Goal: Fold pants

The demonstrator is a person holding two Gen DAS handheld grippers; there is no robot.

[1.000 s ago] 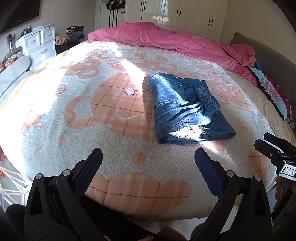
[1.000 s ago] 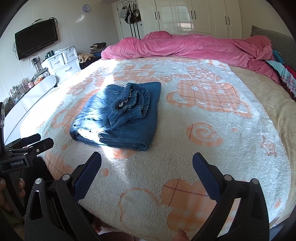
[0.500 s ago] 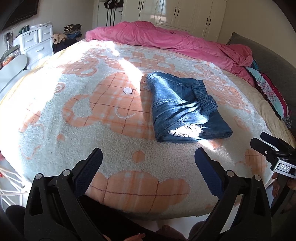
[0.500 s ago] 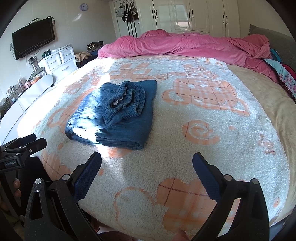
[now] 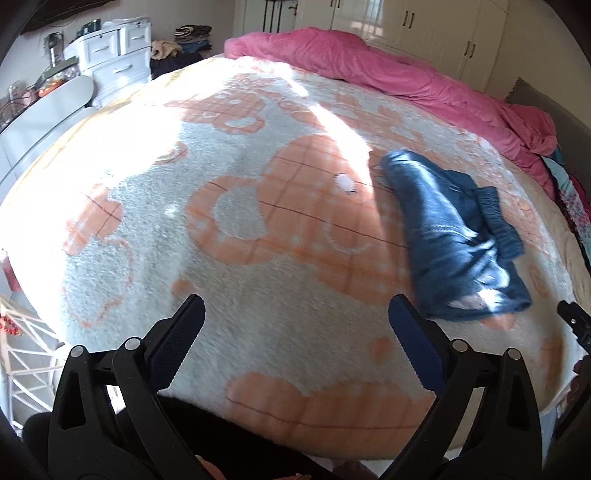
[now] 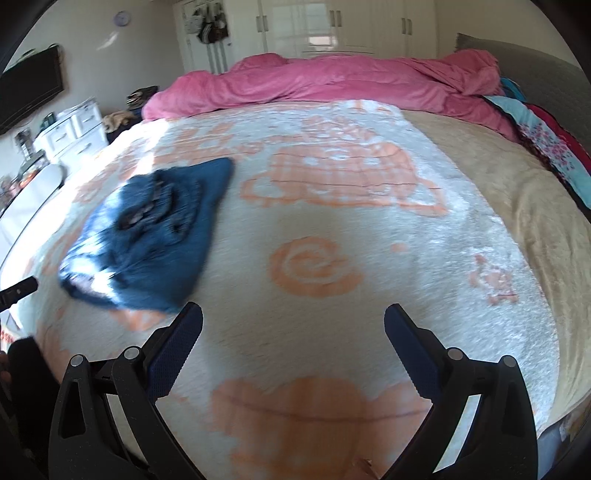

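Note:
The blue denim pants (image 5: 450, 236) lie folded in a compact bundle on the white and orange fleece blanket (image 5: 258, 206), waistband on top. In the left wrist view they sit to the right of my left gripper (image 5: 295, 332), which is open and holds nothing. In the right wrist view the pants (image 6: 155, 236) lie left of my right gripper (image 6: 293, 332), also open and holding nothing. Both grippers hover near the bed's front edge, apart from the pants. The other gripper's tip shows at each view's side edge.
A pink duvet (image 6: 332, 85) is bunched along the far side of the bed, with patterned bedding (image 6: 546, 151) at the right. White drawers (image 5: 114, 55) and a white board stand left of the bed. White wardrobes (image 6: 332, 26) line the back wall.
Both views have swung away from the pants: they slid right in the left view and left in the right view. The pants have not moved and both grippers stayed open.

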